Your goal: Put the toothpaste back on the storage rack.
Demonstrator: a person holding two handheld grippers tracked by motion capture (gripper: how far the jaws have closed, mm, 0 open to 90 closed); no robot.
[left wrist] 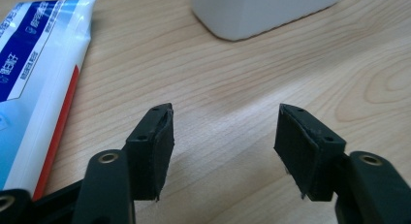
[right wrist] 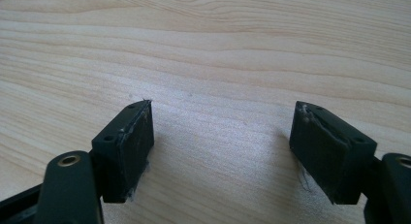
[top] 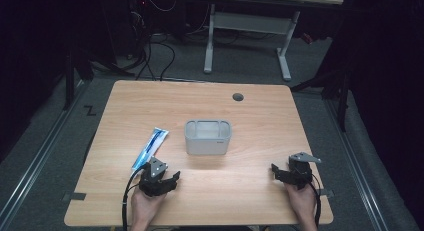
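A blue and white toothpaste tube [top: 150, 148] with a red stripe lies flat on the wooden table [top: 260, 111], left of centre. Its end shows at the left in the left gripper view as the tube [left wrist: 34, 78]. A grey open-topped box [top: 207, 138] stands mid-table; its rounded base [left wrist: 257, 10] shows ahead of the left jaws. My left gripper [top: 165, 175] [left wrist: 225, 110] rests near the front edge just below the tube, open over bare wood. My right gripper [top: 280, 172] [right wrist: 223, 105] sits at the front right, open with nothing between its pads.
A dark round hole [top: 238, 97] sits near the table's far edge. Behind the table stand the white legs of another desk [top: 285, 56] and loose cables on the floor. Bare wood lies between the two grippers.
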